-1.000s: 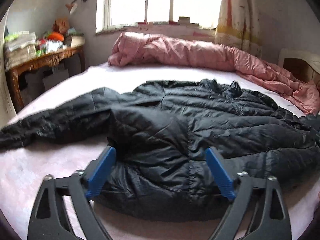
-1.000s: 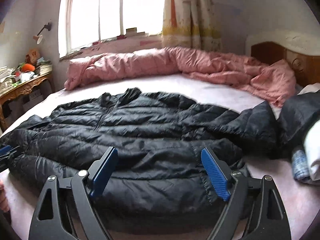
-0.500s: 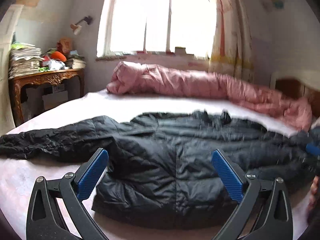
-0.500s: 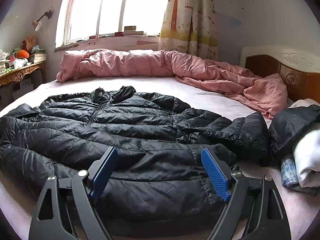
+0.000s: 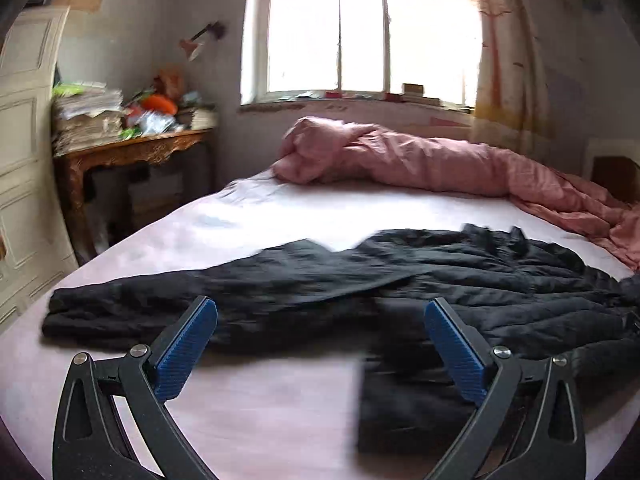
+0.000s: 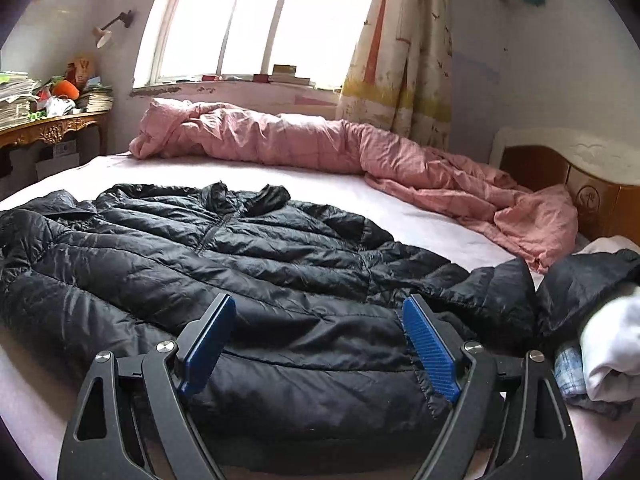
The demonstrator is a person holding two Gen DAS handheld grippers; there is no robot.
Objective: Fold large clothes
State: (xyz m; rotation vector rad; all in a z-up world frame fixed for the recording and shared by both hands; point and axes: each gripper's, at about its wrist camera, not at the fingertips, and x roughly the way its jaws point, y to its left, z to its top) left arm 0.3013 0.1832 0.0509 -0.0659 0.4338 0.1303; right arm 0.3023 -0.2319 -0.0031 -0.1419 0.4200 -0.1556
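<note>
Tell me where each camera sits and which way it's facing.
Left wrist: on the left claw, open, facing the black jacket sleeve, desk and window.
Right wrist: on the right claw, open, over the jacket hem, facing the headboard.
Shared: jacket, pink duvet, window.

The jacket [image 6: 256, 280] is black, quilted and shiny, lying flat and front-up on the bed, zipped, collar at the far end. Its hem sits just under and ahead of the right gripper [image 6: 320, 344], whose spread blue pads frame the lower edge without pressing it. From the left gripper [image 5: 320, 344], one sleeve [image 5: 160, 304] stretches out straight to the left, just beyond the fingertips; the body lies ahead and to the right.
</note>
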